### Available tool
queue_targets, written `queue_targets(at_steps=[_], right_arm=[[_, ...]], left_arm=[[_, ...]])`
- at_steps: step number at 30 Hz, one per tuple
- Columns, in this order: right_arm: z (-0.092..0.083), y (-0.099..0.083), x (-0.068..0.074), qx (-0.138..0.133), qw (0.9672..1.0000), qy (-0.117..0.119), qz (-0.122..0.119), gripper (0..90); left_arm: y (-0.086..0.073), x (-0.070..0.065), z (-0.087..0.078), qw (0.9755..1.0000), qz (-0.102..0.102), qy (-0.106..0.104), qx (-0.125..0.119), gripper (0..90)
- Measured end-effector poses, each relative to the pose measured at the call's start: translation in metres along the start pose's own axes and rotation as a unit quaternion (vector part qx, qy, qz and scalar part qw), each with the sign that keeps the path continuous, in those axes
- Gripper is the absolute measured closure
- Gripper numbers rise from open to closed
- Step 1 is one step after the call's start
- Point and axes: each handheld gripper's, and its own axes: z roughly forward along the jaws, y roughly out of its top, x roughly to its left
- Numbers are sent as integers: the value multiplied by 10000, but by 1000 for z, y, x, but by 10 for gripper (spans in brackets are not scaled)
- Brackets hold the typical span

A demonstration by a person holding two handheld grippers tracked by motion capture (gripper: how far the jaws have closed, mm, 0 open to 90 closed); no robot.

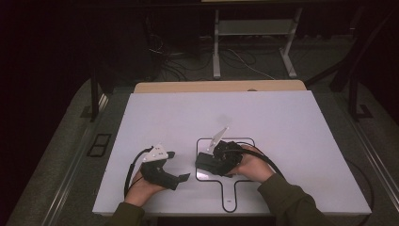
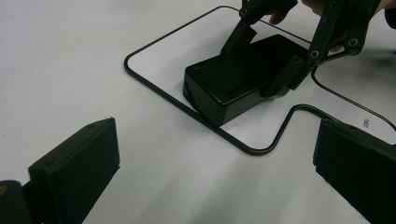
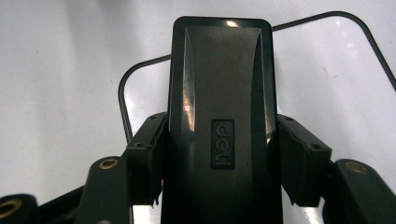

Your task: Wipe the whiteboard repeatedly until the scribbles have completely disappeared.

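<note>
Right tool [image 3: 219,154] clamping black box [image 3: 219,93], possibly a stapler, left tool [image 2: 205,172] open

The left hand-held gripper [image 1: 181,165] rests with jaws wide apart (nothing between them), the right hand-held gripper [image 1: 211,162] clamped.

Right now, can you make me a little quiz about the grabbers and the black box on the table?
1. True or false: the right gripper has its jaws closed on the sides of the black box.
2. The left gripper is: A) open with nothing between its jaws, B) holding the box, C) holding a cup.
3. Fill in: the box sits inside a black ____ drawn on the white table.

Key: 1 true; 2 A; 3 outline.
</note>
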Motion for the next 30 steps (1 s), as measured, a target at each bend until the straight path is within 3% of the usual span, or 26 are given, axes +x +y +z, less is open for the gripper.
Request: queue_targets(at_steps=[5, 18, 30], right_arm=[[1, 1, 2, -8, 9999, -40, -100, 386], [0, -2, -3, -1, 9998, -187, -49, 386], [-6, -10, -22, 5, 9986, -438, 290, 386]], left_arm=[[0, 1, 0, 10000, 19, 4, 5, 0], [0, 0, 0, 10000, -7, 0, 3, 0], [0, 0, 0, 10000, -14, 3, 2, 0]])
